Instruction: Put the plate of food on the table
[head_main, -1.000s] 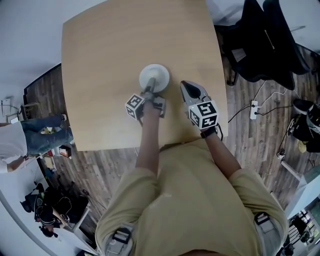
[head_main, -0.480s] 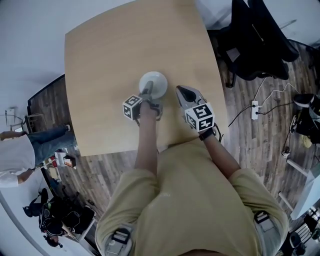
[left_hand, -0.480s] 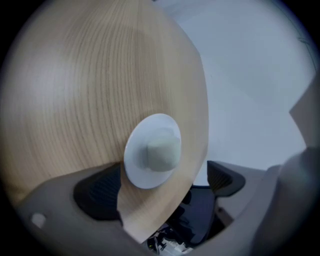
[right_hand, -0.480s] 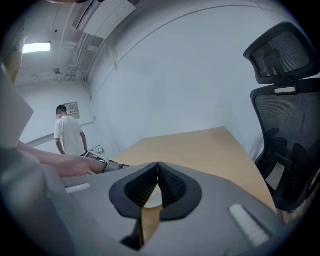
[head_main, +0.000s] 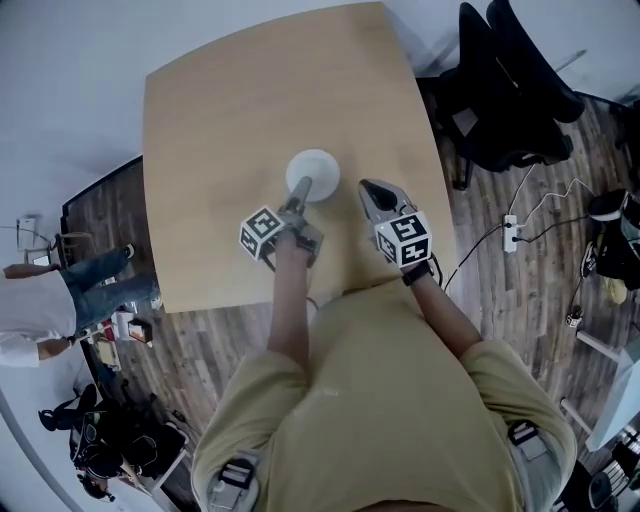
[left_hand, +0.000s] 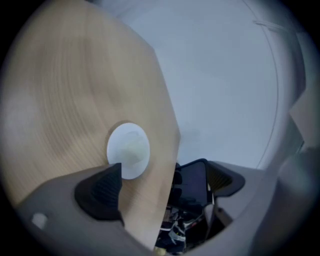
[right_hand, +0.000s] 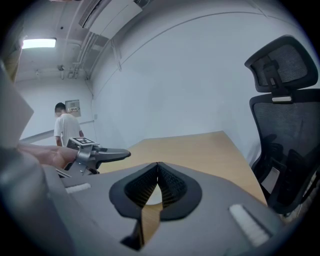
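— Wooden table (head_main: 230, 110) carries the plate (head_main: 312, 173) at mid-frame in the head view. How will it handle?
— Probably light, stiff, slick and breakable. Take it by the rim and keep it level.
— Grippers?
— The left gripper (left_hand: 162, 184) has just been opening. Its jaws are wide with nothing between, the plate just ahead. The right gripper (right_hand: 158, 176) is closed and empty.

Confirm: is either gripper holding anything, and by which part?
Nothing. The left gripper has just opened; the plate lies on the table. The right gripper is shut, empty.
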